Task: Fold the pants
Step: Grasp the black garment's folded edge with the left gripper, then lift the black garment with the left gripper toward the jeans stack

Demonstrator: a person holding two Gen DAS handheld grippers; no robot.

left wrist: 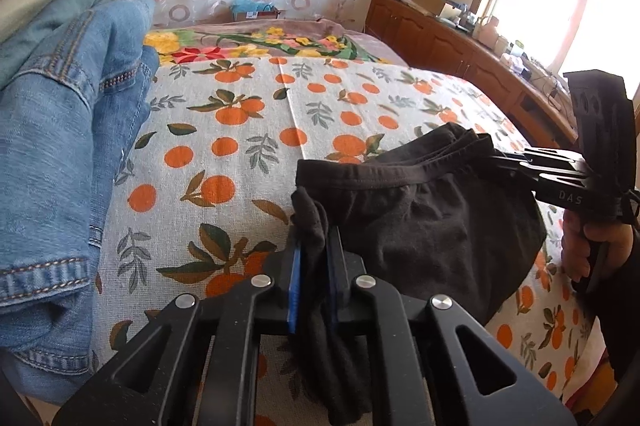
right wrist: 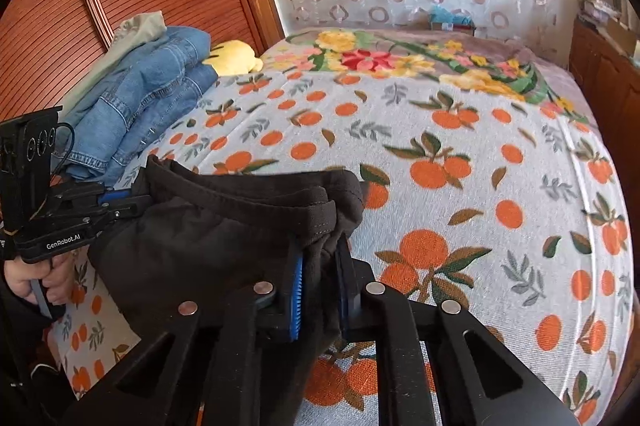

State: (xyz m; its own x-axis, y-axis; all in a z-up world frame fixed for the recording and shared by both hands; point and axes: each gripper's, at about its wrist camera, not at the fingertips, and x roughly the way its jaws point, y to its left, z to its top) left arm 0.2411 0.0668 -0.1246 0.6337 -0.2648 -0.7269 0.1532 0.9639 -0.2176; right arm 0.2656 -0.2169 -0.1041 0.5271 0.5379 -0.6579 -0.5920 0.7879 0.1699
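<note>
We see the left hand-held gripper (left wrist: 316, 246) clamped on a bunched edge of the black pants (left wrist: 432, 222), dark cloth squeezed between its blue-lined fingers (left wrist: 295, 290). The right hand-held gripper (right wrist: 320, 266) is likewise closed on the pants' waistband (right wrist: 280, 201), fabric filling the narrow gap between its blue pads (right wrist: 297, 302). In the left wrist view a hand (left wrist: 592, 246) grips the handle of the right tool. Between the two grips the pants hang as a loose, crumpled bundle just over the near part of the bed (right wrist: 460, 129), whose cover is printed with oranges and leaves. To the left on the bed lie folded blue jeans (right wrist: 148, 97), with a yellow plush toy (right wrist: 236, 57) just behind them. A floral blanket (right wrist: 400, 61) covers the far end.
</note>
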